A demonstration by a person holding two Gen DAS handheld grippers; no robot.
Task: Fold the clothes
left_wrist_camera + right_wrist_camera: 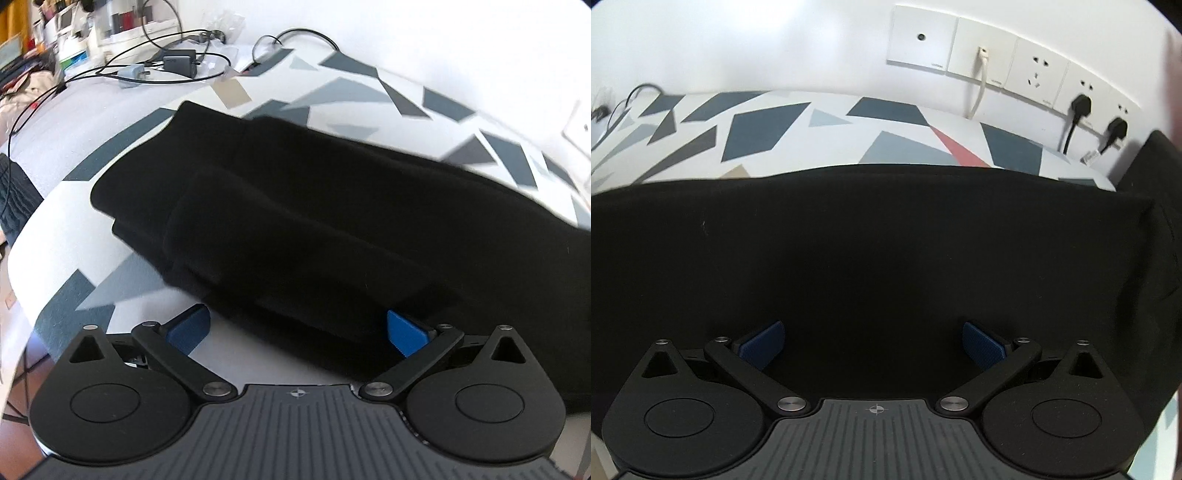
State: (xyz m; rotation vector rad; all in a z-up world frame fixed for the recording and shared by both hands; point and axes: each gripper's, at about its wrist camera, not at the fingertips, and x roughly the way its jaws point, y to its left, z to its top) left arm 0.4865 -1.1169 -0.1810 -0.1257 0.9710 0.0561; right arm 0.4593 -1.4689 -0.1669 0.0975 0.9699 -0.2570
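Left wrist view shows my left claw (298, 328) spread wide around the black garment's (332, 229) edge on the patterned tabletop (92, 288); my right claw (873, 345) is equally released. Clenching carelessly could catch several layers and undo the fold.

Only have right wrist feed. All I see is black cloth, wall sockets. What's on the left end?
Observer: The black garment ends there in stacked folded layers on the patterned tablecloth.
Operator: Left hand-held gripper holding it?
Observer: No. The left hand-held gripper is open, the garment's near edge between its blue pads.
Operator: Clutter past it?
Observer: Yes, black cables and a charger at the far corner.
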